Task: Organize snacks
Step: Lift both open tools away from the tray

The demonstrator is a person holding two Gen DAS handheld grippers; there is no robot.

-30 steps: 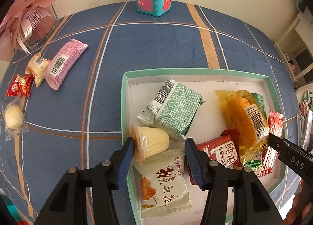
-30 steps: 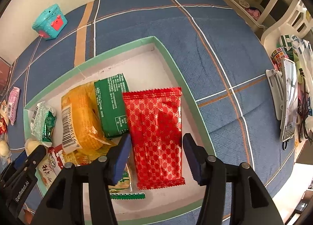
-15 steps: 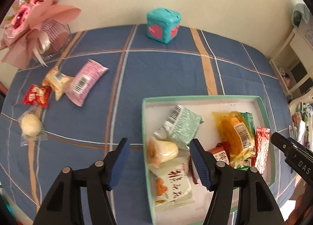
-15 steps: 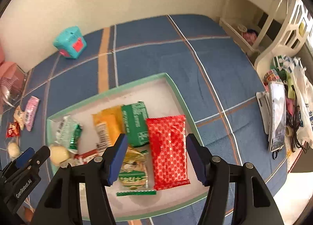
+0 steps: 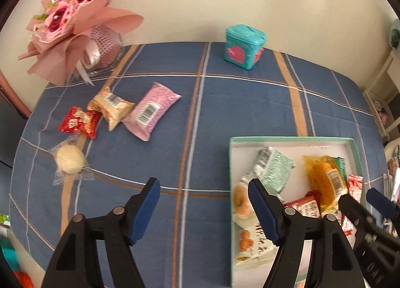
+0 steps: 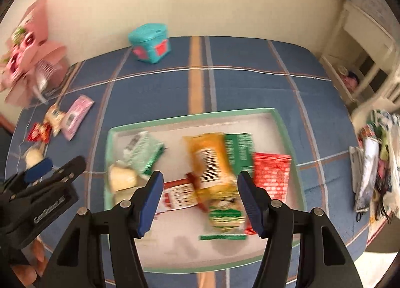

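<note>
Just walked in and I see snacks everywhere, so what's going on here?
A person is sorting snacks with a handheld gripper in each hand. The green-rimmed tray already holds several packets, among them a red packet and a yellow packet. Four snacks lie loose on the blue tablecloth: a pink packet, a beige packet, a small red packet and a round bun. The left gripper, jaws opening, and the right gripper both hang empty.

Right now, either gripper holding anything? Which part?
Nothing held. The left gripper is empty above the blue plaid tablecloth, jaws opening; the right gripper hangs open and empty over the green-rimmed white tray.
</note>
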